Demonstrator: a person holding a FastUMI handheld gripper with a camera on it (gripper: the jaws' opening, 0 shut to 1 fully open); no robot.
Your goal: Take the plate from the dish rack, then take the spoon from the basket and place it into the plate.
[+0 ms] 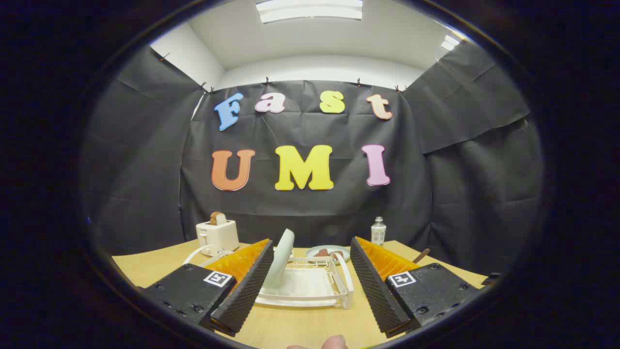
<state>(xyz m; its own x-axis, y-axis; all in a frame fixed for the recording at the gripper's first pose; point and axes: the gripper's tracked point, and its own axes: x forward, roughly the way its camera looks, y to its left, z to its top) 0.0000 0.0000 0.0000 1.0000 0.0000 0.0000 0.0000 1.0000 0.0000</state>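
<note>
A pale green plate [283,257] stands on edge in a white dish rack [310,286] on a light wooden desk [300,325], leaning slightly so its upper rim tips away from the toaster side. Its long axis runs nearly vertical, rim up, with its lower part hidden behind one finger. The plate is smooth, plain and round, thin when seen nearly edge-on, with its broad face turned toward the rack's open interior.

The gripper [310,254] is spread wide, holding nothing. Its two ribbed fingers flank the rack, one on each side, and the plate rises just inside the finger on the toaster side, appearing close against that finger's tip, though contact cannot be told. The rack sits between the fingers and just ahead of them, its white wire frame and tray largely bare beside the plate.

Beyond the rack, toward the desk's far edge, a second small plate [328,252] carries dark reddish items. A white toaster [217,236] with a slice of bread [217,218] raised in its slot stands near the far corner, a white cord [196,254] curling in front of it. A small clear bottle [378,231] stands by the far edge on the other side, with a brown handle-like item [421,255] near it. A fingertip [334,342] shows at the near edge.
</note>
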